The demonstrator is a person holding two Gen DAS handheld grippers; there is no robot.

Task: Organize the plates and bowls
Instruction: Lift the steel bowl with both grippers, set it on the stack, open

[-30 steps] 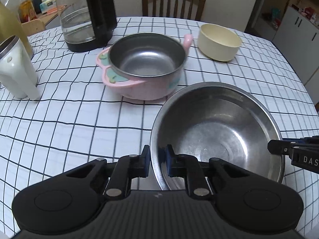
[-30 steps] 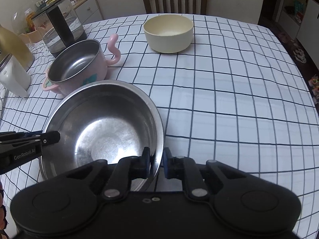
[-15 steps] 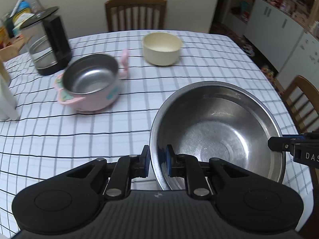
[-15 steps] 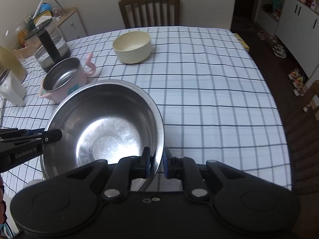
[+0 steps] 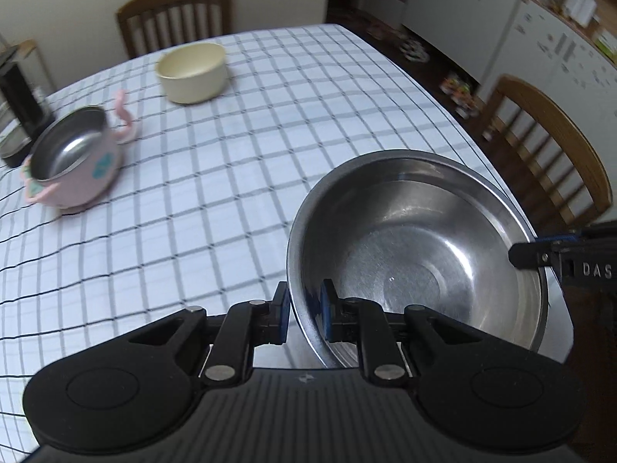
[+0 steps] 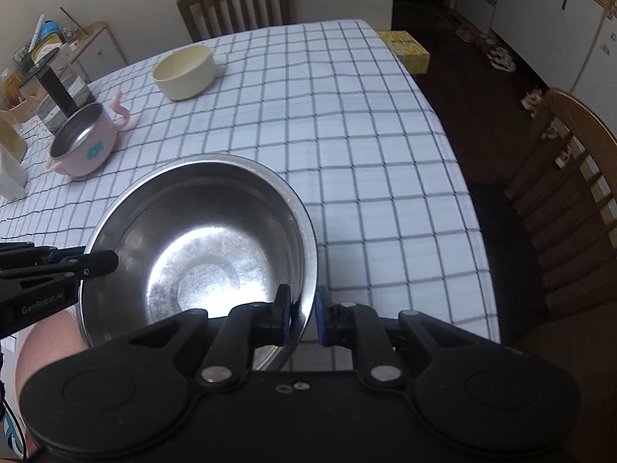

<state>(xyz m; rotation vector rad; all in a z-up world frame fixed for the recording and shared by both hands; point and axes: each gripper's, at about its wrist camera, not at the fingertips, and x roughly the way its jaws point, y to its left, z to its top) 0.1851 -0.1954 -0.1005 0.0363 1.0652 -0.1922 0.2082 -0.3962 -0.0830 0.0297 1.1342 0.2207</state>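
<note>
A large steel bowl (image 5: 416,247) (image 6: 200,239) hangs above the near right part of the checked table (image 5: 250,146), held from both sides. My left gripper (image 5: 304,310) is shut on its near rim in the left wrist view, and the other gripper's tip (image 5: 540,256) clamps the far right rim. In the right wrist view my right gripper (image 6: 301,314) is shut on the bowl's right rim, with the left gripper's tip (image 6: 88,264) on the opposite rim. A pink steel-lined pot (image 5: 73,158) (image 6: 83,142) and a cream bowl (image 5: 193,71) (image 6: 184,71) stand on the table (image 6: 347,135).
A glass kettle with black handle (image 6: 58,96) and a white jug (image 6: 9,173) stand at the table's left. Wooden chairs are at the far side (image 6: 235,0) and the right (image 6: 570,177). A yellow box (image 6: 408,52) lies on the dark floor beyond the table corner.
Both grippers have carried the steel bowl to the right and a little upward, away from the pink pot; the table's right edge, floor and right chair have come into view.
</note>
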